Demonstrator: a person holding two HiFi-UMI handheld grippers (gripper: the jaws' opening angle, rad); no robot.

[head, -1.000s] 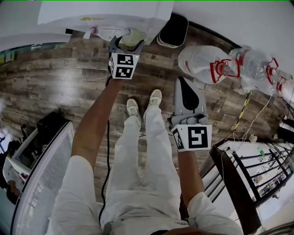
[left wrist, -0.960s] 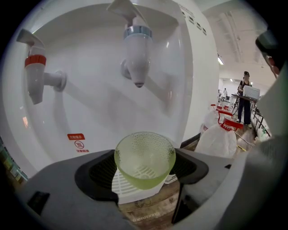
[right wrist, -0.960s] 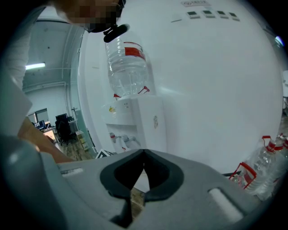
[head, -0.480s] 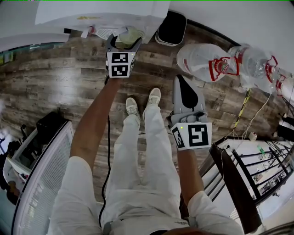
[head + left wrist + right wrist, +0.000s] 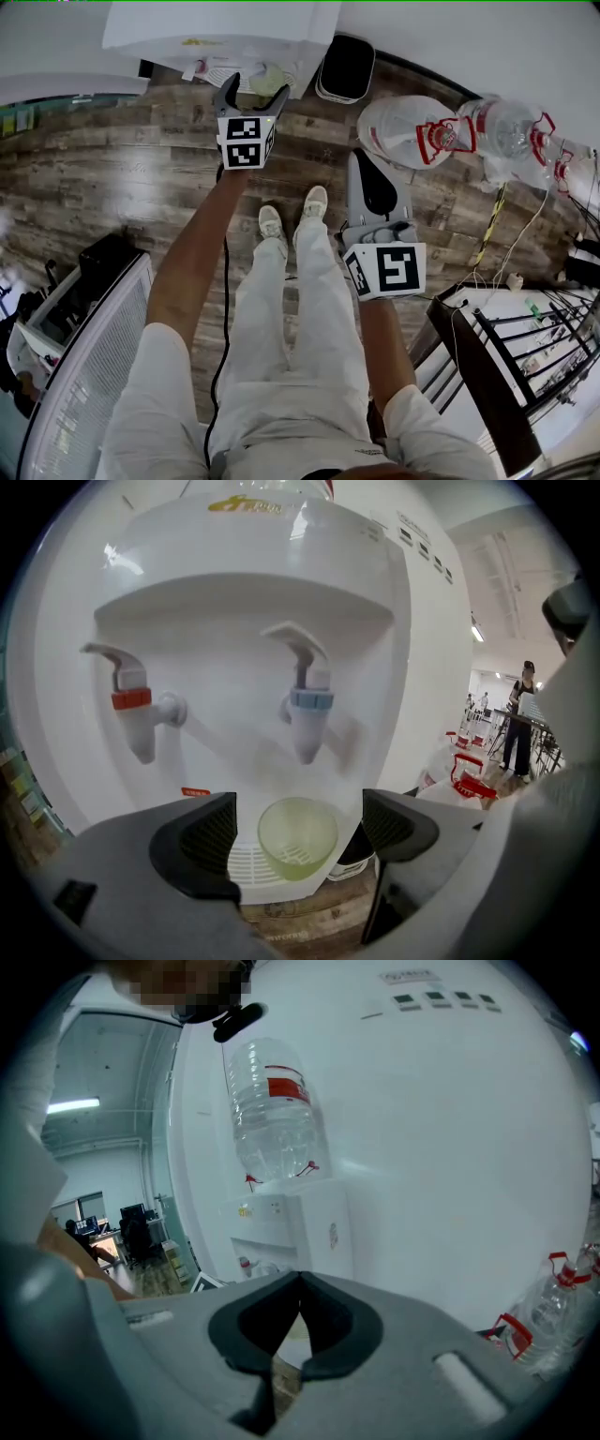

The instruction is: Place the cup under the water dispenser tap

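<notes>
Left gripper (image 5: 254, 89) has lifted away from the cup (image 5: 297, 836), fingers just opening, now wide and clear of it. Cup stands under the water dispenser (image 5: 244, 602) blue tap (image 5: 307, 714), above wood floor (image 5: 112, 178). Right gripper (image 5: 296, 1314) fingers are closed, empty.

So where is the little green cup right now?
In the left gripper view, the cup sits on the white drip tray, right below the blue tap, with the red tap off to its left.
</notes>
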